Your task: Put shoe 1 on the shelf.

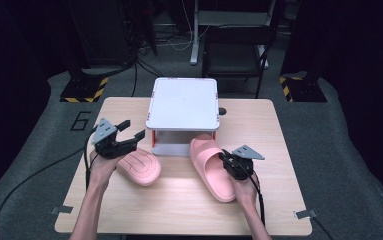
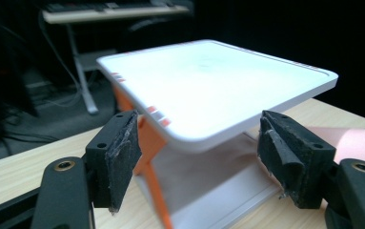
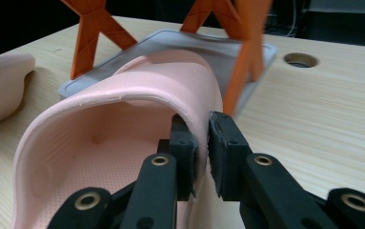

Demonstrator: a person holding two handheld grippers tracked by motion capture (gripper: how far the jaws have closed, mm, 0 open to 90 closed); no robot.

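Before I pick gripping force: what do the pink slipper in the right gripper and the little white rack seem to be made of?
The pink slipper looks like soft moulded foam or rubber, matte, with a fine dotted footbed; its strap edge sits pinched between the right gripper pads. The white rack seems hard plastic: a smooth, slightly glossy top shelf with a raised rim, on orange crossed supports that look like rigid plastic.

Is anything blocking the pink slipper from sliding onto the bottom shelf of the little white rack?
Nothing visible blocks it. The slipper, pinched at its strap by the right gripper, already has its toe at the rack's open front, and the bottom shelf looks bare.
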